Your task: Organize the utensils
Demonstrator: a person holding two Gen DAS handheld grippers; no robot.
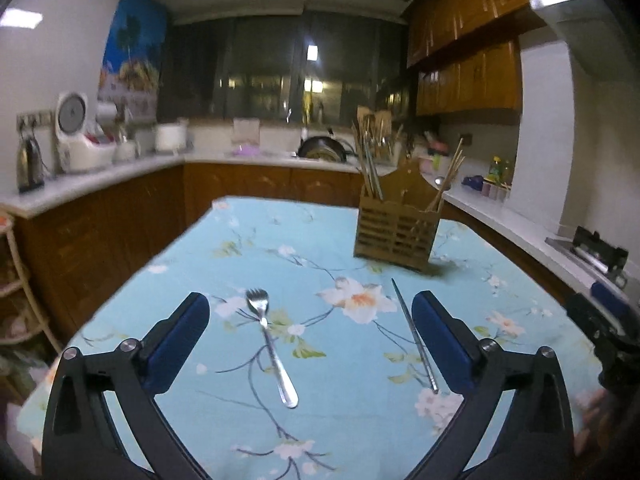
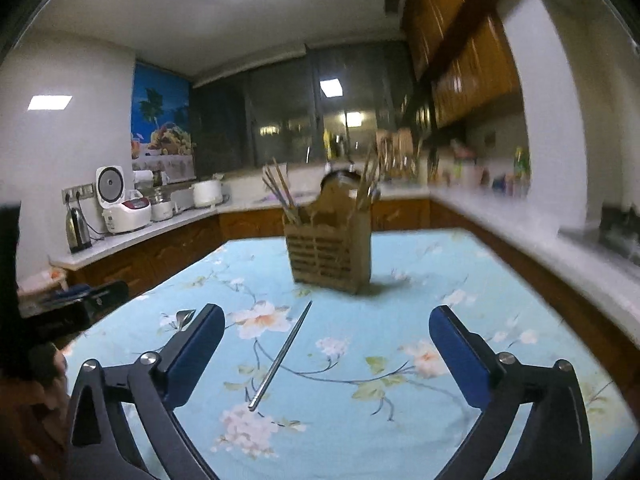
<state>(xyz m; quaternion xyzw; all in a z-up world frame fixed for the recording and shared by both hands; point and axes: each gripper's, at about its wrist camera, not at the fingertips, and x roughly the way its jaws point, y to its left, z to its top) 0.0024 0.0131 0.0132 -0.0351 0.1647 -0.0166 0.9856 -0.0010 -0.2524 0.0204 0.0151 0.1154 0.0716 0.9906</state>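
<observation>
A steel fork (image 1: 271, 343) lies on the blue floral tablecloth (image 1: 280, 248), tines away from me, between my left gripper's fingers. A single steel chopstick (image 1: 414, 334) lies to its right, close to the right finger. My left gripper (image 1: 310, 304) is open and empty above the table. A wooden slatted utensil holder (image 1: 396, 226) with chopsticks stands farther back. In the right wrist view my right gripper (image 2: 326, 318) is open and empty; the chopstick (image 2: 281, 355) lies between its fingers, the holder (image 2: 330, 248) beyond. The fork's tines (image 2: 185, 316) peek past the left finger.
Kitchen counters (image 1: 100, 172) wrap around the table on the left, back and right, with a rice cooker (image 1: 76, 136), kettle (image 1: 30, 164), wok (image 1: 322, 148) and a stove (image 1: 596, 252). The left gripper's body (image 2: 68, 312) shows at the right view's left edge.
</observation>
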